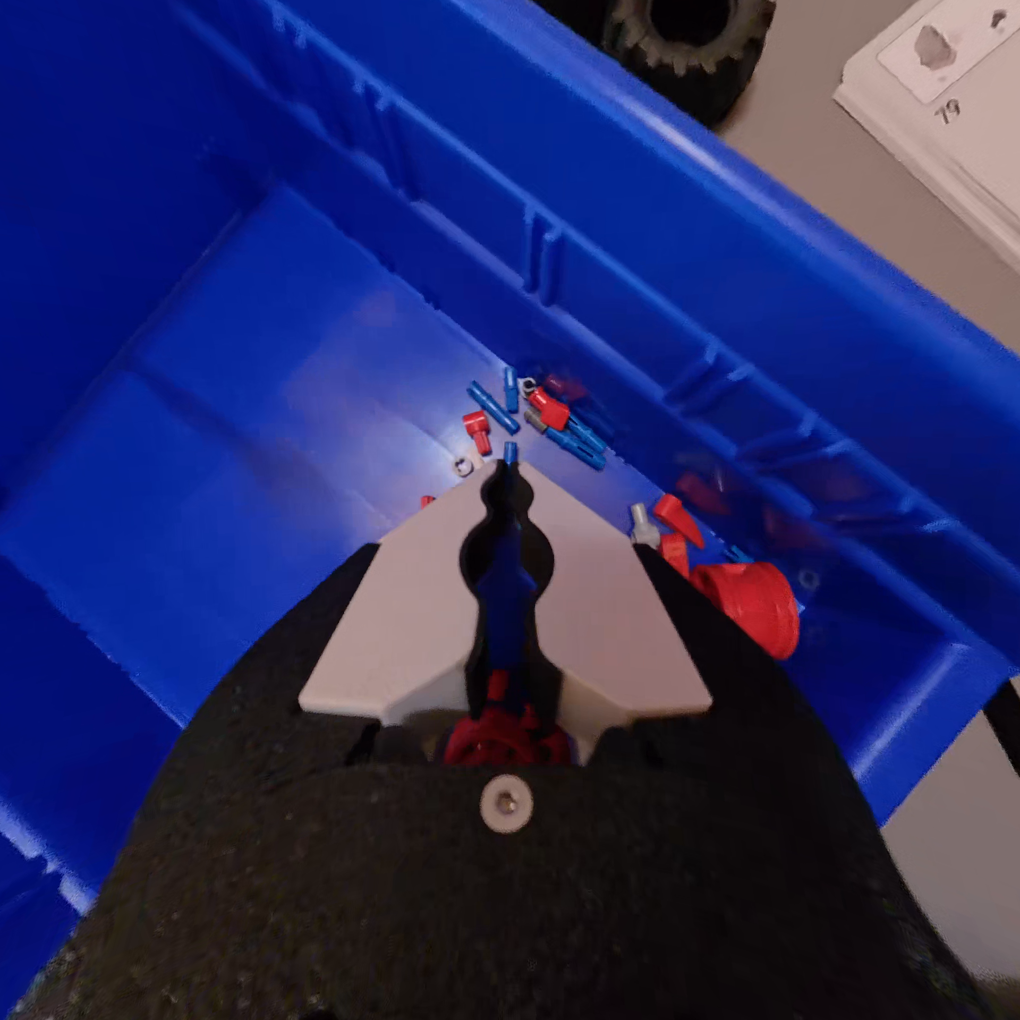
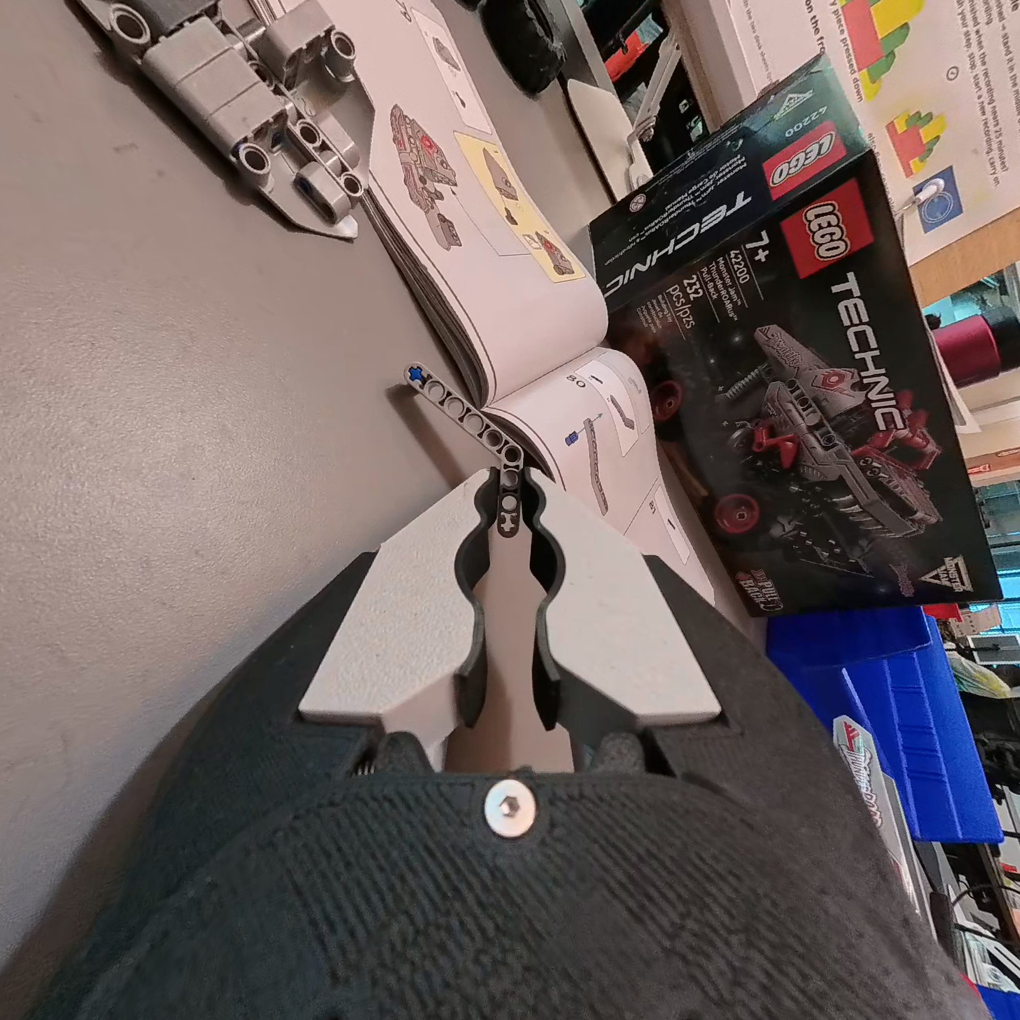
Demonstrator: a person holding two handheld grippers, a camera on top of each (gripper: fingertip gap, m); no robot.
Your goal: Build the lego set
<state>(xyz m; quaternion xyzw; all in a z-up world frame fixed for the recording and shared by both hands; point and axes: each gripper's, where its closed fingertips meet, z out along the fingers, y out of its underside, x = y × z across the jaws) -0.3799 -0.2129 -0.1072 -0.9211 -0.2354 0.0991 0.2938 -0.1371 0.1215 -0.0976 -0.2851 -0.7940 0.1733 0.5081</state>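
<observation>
In the left wrist view my left gripper (image 1: 509,466) is inside a blue bin (image 1: 276,441), shut on a small blue pin (image 1: 510,451) whose end sticks out past the fingertips. Several loose blue pins (image 1: 574,439) and red connectors (image 1: 549,408) lie just beyond it on the bin floor. In the right wrist view my right gripper (image 2: 510,474) is shut on the short end of a grey angled liftarm (image 2: 469,422) and holds it over the table. A blue pin (image 2: 415,374) sits in the liftarm's far end. The partly built grey model (image 2: 248,105) lies at the upper left.
An open instruction booklet (image 2: 497,265) lies behind the liftarm, with the set's dark box (image 2: 800,386) to its right. Blue bins (image 2: 894,717) stand at the right. A black tyre (image 1: 684,49) and booklet pages (image 1: 949,110) lie beyond the bin. Larger red parts (image 1: 756,601) sit in the bin's corner. One gripper's finger ends stand about 40 cm off the other's.
</observation>
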